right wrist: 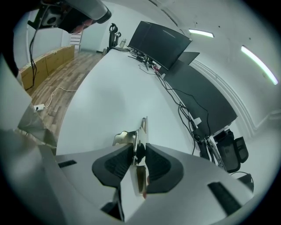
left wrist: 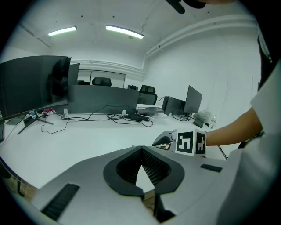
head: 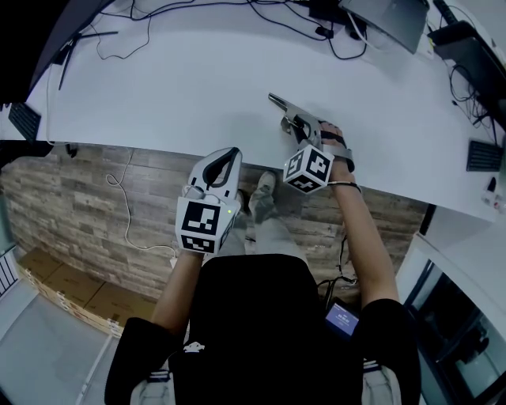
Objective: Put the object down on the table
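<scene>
A thin metal bracket [head: 285,107] with a bent end sticks out of my right gripper [head: 303,126], just over the white table [head: 182,87] near its front edge. In the right gripper view the bracket [right wrist: 141,128] stands edge-on, and the right gripper [right wrist: 139,147] is shut on it. My left gripper [head: 229,152] hangs short of the table edge, over the floor. Its jaws meet at the tips with nothing between them. The left gripper view shows the left gripper [left wrist: 141,149] pointing across the table, with the right gripper [left wrist: 163,140] to the right.
Cables [head: 150,16] and a laptop [head: 387,20] lie along the table's far side. A dark keyboard [head: 24,119] sits at the left end, another [head: 481,154] at the right. Monitors [right wrist: 162,44] stand at the back. Wooden floor [head: 95,206] shows below the table edge.
</scene>
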The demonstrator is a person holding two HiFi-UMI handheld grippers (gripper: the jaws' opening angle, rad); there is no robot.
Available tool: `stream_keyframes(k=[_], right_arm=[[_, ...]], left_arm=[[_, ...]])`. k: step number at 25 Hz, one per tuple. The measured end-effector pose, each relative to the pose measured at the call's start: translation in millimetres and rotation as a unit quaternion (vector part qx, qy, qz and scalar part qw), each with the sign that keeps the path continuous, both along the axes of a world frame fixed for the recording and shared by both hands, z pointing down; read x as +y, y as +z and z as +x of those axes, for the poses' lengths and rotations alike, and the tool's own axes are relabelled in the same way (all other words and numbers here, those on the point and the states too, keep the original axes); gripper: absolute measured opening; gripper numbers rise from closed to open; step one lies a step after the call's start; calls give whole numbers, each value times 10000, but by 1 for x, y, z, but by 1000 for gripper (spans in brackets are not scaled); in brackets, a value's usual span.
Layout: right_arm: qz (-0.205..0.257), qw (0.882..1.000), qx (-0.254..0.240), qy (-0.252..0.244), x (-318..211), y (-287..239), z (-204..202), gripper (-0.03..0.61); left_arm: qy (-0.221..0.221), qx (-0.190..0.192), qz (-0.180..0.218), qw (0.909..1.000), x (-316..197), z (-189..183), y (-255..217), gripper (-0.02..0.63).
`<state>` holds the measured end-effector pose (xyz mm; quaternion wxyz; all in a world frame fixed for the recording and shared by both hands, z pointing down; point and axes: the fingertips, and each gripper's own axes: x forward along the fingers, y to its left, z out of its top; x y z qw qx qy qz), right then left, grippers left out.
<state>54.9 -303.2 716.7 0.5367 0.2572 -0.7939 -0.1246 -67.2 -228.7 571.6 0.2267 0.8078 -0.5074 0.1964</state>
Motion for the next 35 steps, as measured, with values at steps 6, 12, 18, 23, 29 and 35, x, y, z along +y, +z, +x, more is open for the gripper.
stream_keyframes(k=[6, 12, 18, 23, 29, 35], right_arm=[[54, 10000, -41, 42, 0, 1, -1, 103], [102, 9998, -122, 80, 0, 2, -1, 103], [75, 9998, -129, 112, 1, 5, -1, 103], [-54, 9996, -213, 181, 1, 7, 0, 104], [-219, 9988, -367, 253, 1, 5, -1, 142], [-397, 9980, -429, 241, 6, 3, -1, 176]], left_arm=[[-19, -16, -7, 10000, 0, -5, 3, 14], [-15, -35, -64, 10000, 4, -6, 9, 14], [-9, 10, -134, 9999, 6, -4, 10, 14], [7, -37, -119, 9999, 4, -5, 12, 14], [13, -19, -119, 9999, 4, -6, 9, 14], [38, -95, 15, 9999, 4, -9, 4, 14]])
